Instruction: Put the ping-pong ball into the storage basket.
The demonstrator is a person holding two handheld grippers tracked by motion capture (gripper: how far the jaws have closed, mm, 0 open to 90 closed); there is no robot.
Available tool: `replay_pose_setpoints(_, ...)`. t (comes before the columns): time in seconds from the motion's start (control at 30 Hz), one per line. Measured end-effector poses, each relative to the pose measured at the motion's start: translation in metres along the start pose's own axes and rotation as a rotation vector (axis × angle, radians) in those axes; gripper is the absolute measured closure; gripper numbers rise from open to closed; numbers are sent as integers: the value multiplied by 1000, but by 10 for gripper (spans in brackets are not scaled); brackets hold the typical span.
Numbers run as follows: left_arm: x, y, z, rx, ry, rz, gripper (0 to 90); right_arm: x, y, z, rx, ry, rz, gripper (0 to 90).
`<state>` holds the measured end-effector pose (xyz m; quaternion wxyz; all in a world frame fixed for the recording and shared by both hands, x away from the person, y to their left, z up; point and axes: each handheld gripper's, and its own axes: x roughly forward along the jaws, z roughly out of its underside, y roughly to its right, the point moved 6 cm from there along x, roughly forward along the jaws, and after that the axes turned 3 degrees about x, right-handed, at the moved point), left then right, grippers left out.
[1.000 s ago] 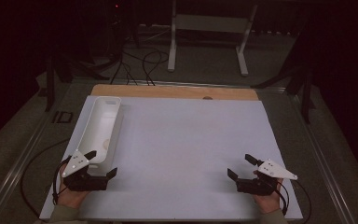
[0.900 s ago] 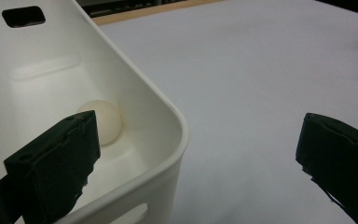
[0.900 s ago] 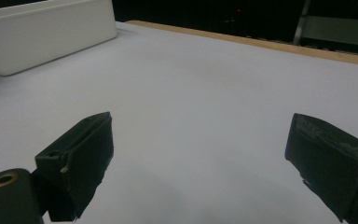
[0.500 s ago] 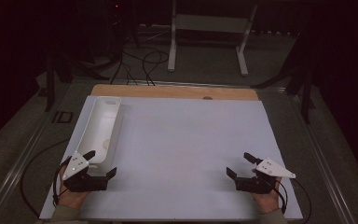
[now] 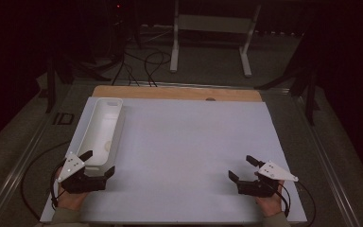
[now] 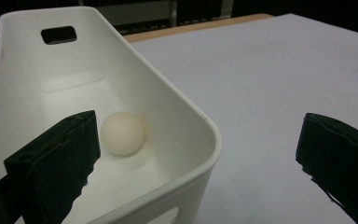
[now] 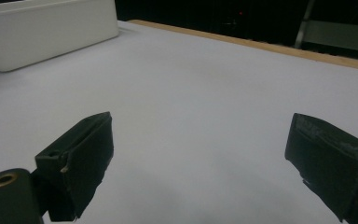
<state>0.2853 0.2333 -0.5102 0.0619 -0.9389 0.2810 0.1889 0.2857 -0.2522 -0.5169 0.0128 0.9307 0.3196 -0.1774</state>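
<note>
**Both tongs spread wide, ball resting in the bin**

A white sheet point(image 5: 184, 156) covered most of the table point(image 5: 175, 92), whose wooden edge showed along the far side. On the sheet's left stood a long white bin point(image 5: 100, 132), lying lengthwise away from the person, with a handle slot at its far end.

The left gripper point(image 5: 98, 163) sat at the bin's near end, jaws spread wide: one jaw hung over the bin's inside, the other over the bare sheet outside the wall. Whether either jaw touched the bin could not be told from these angles. The right gripper point(image 5: 242, 168) was well apart, near the sheet's right front corner, jaws likewise wide apart and holding nothing.

A small pale ball point(image 6: 122, 133) lay on the bin's floor, toward its near end, just beside the left gripper's inner jaw.
</note>
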Motion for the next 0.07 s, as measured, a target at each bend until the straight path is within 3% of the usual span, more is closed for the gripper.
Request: replay_pose_setpoints(0.07,-1,-1,-2,-6,12,-9,2,1,-1,1,-3,-4,-2,72)
